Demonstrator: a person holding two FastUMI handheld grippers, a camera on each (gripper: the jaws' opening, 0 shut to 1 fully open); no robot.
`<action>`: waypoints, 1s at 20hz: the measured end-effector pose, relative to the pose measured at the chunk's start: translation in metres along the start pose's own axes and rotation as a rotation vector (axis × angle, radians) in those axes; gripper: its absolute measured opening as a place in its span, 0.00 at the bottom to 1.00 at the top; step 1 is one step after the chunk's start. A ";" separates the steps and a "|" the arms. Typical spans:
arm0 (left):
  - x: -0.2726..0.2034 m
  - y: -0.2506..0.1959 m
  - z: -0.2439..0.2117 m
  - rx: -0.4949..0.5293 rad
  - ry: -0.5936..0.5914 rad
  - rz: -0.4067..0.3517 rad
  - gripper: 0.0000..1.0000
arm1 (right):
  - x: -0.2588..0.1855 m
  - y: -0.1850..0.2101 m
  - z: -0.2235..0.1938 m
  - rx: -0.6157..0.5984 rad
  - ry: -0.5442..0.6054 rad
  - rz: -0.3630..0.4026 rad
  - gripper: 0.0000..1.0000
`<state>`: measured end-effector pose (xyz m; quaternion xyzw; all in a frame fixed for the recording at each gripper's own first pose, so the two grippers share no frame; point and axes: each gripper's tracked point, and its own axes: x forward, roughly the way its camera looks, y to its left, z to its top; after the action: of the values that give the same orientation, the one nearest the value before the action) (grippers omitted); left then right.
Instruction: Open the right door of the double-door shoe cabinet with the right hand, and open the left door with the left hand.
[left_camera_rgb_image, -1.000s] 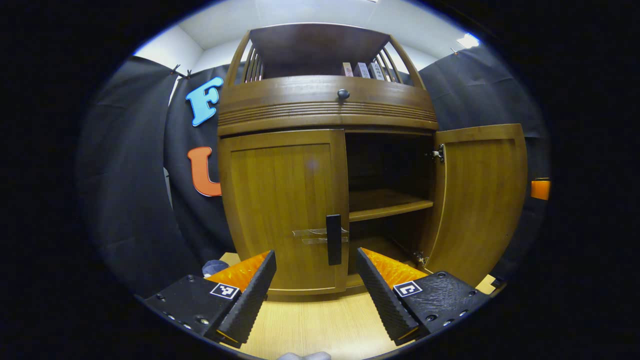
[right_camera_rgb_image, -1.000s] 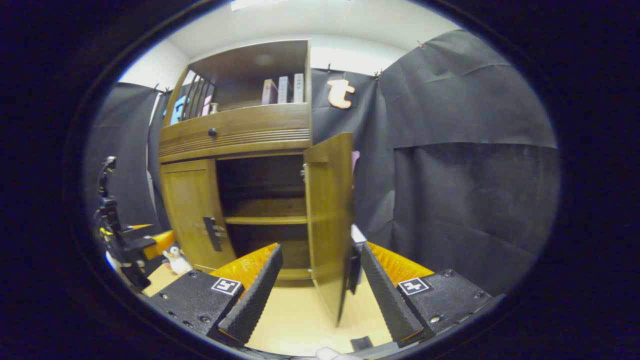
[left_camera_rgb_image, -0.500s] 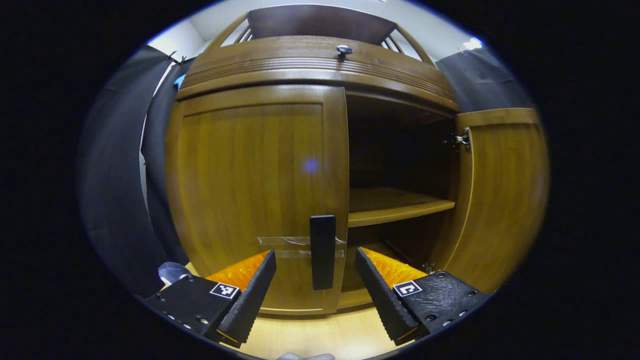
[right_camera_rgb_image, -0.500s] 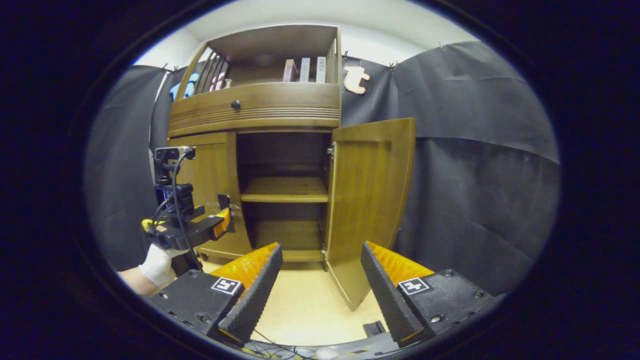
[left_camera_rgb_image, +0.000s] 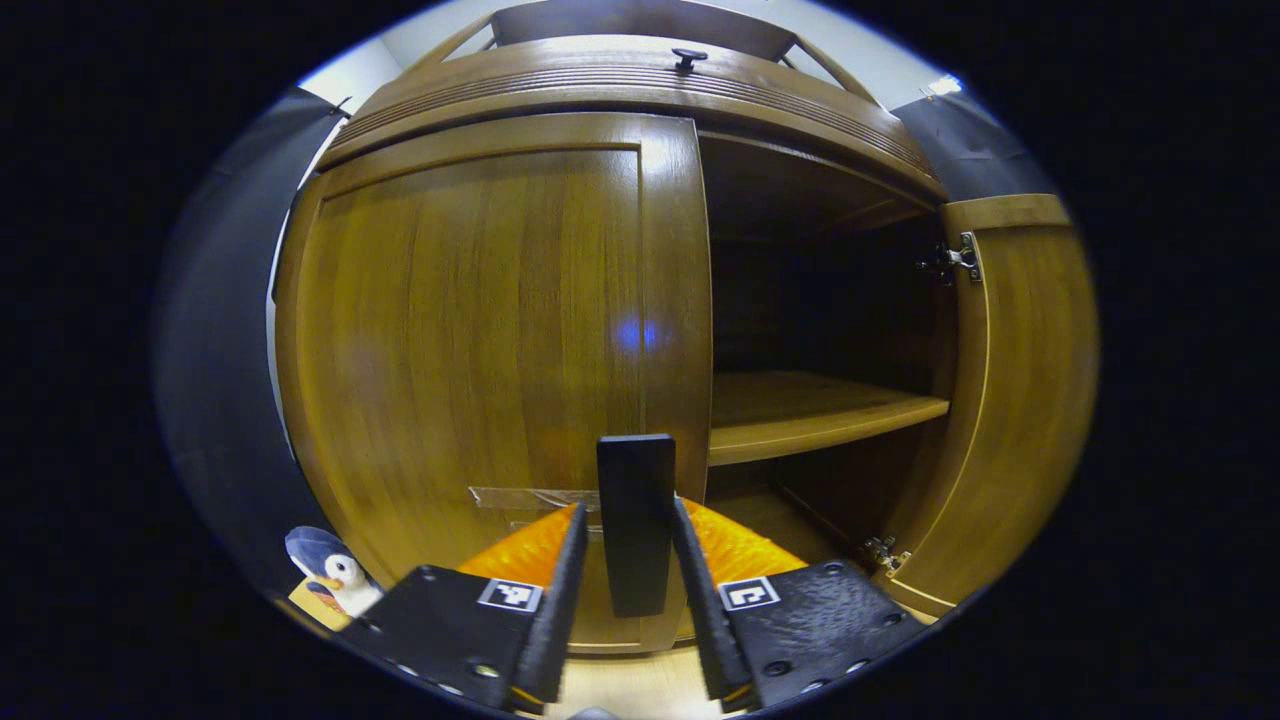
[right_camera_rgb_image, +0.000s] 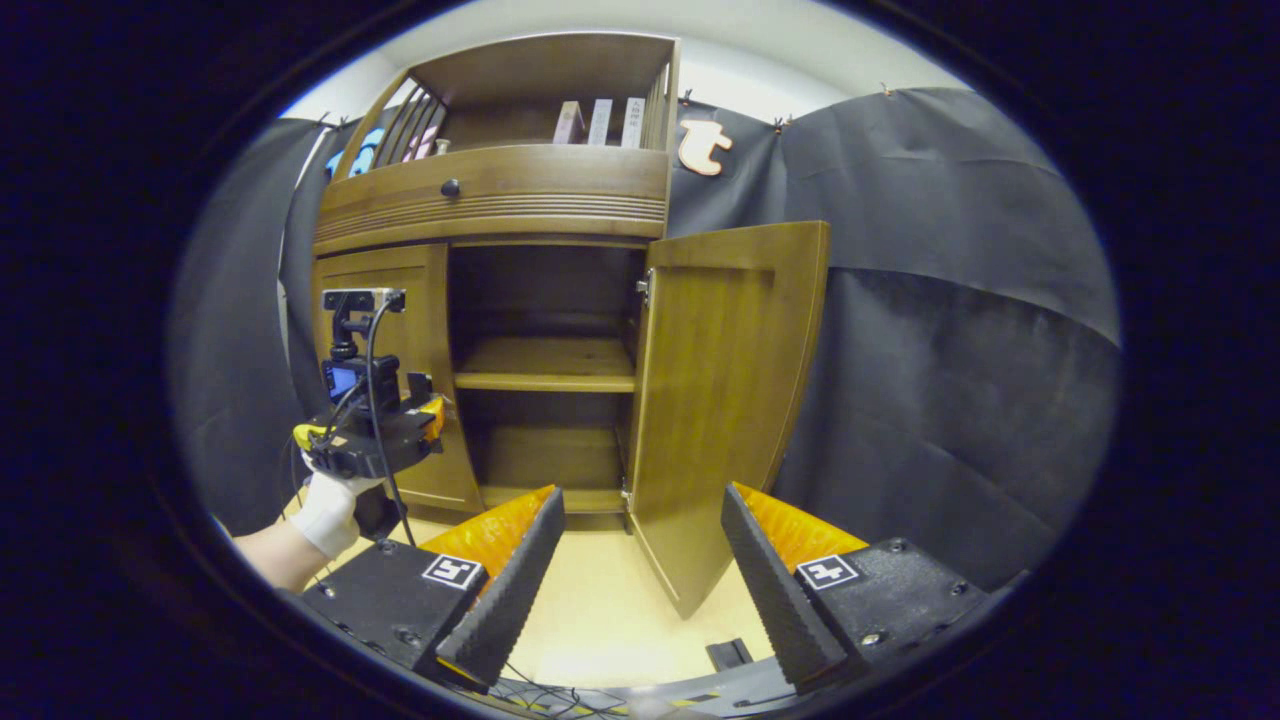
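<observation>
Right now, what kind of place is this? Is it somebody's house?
Probably not a real house: more likely a recording booth set up like one. Black cloth hangs as walls behind a wooden shoe cabinet, and a gloved hand holds a gripper at its door.

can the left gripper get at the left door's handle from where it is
Probably yes: the left gripper already has its fingers on either side of the handle on the closed left door, with nothing between them.
</observation>
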<state>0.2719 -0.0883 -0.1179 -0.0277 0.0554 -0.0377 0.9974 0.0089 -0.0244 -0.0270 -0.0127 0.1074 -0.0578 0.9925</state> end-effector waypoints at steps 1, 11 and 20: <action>0.001 -0.002 -0.001 0.004 -0.002 -0.002 0.44 | 0.000 0.001 0.000 -0.002 -0.001 0.003 1.00; -0.003 -0.002 -0.006 -0.019 0.022 -0.034 0.31 | -0.009 -0.001 -0.005 0.011 0.007 0.015 1.00; -0.038 0.008 -0.010 -0.022 0.023 -0.064 0.31 | -0.024 0.005 -0.018 0.028 0.009 0.045 0.99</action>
<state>0.2341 -0.0776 -0.1240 -0.0398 0.0662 -0.0696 0.9946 -0.0174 -0.0170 -0.0395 0.0041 0.1114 -0.0371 0.9931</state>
